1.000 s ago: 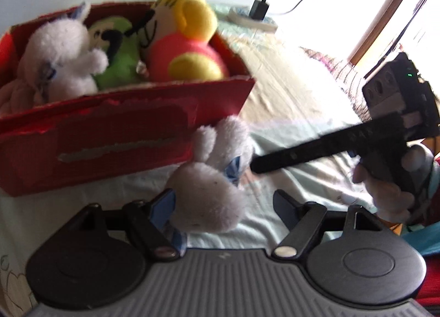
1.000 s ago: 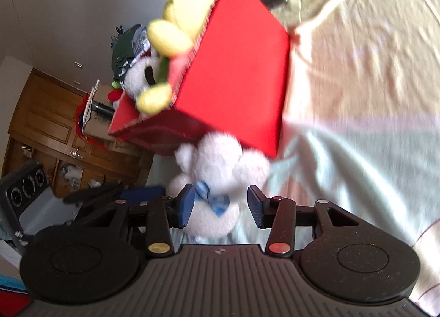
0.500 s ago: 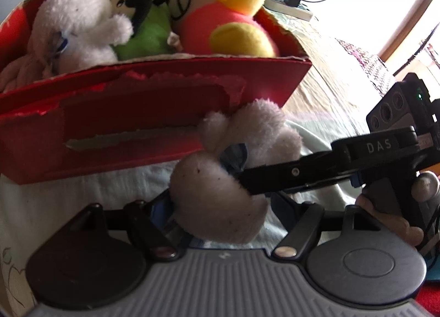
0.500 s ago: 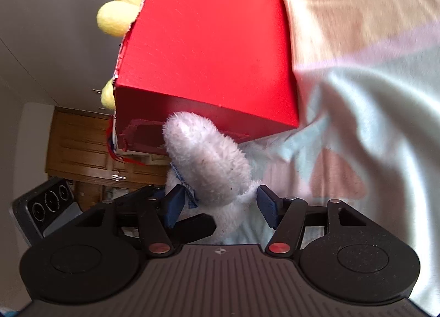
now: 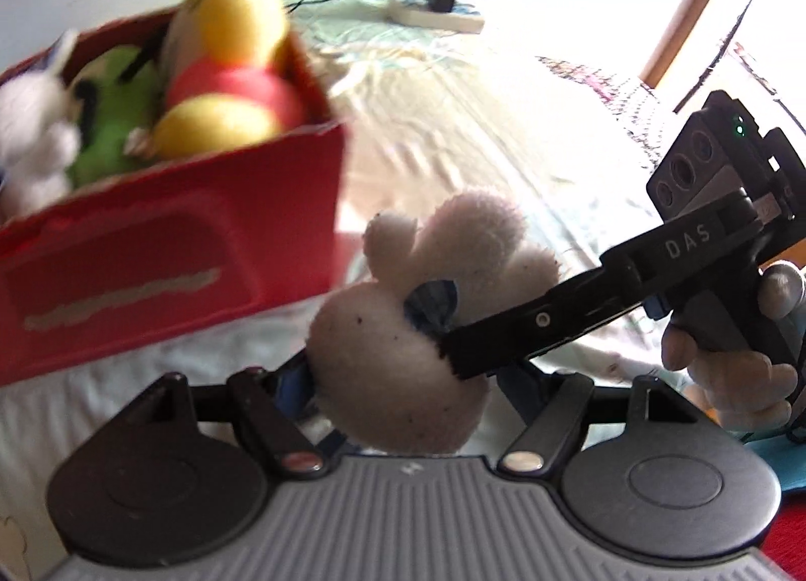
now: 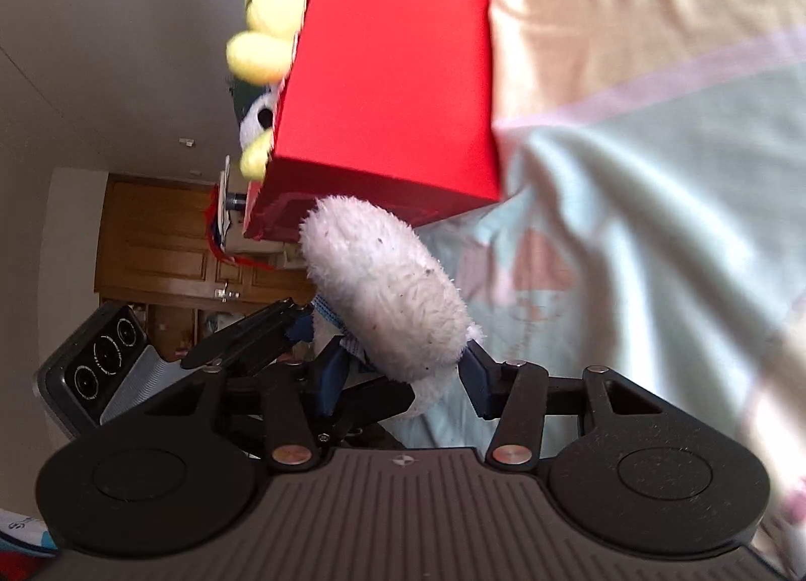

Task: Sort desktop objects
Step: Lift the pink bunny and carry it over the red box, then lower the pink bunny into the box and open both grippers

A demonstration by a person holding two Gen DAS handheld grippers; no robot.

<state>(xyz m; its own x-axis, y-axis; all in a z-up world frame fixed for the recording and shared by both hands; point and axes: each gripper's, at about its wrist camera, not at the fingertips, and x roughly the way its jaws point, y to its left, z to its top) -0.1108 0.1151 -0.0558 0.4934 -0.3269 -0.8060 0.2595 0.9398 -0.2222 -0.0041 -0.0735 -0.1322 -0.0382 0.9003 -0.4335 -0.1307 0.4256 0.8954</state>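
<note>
Behind the plush (image 5: pixel 403 354), both grippers' (image 5: pixel 408 379) (image 6: pixel 403 369) fingertips are hidden, so neither grip can be told; the box (image 5: pixel 166 248) has slid left since before

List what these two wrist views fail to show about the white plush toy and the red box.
- White plush toy: face hidden in both views; the right gripper crosses it.
- Left gripper: fingertips masked by the toy, so the grip is unclear.
- Red box: blurred in the left wrist view, left end cut off by the edge.
- Box interior: unseen from the right wrist, walled off by its red side.
</note>
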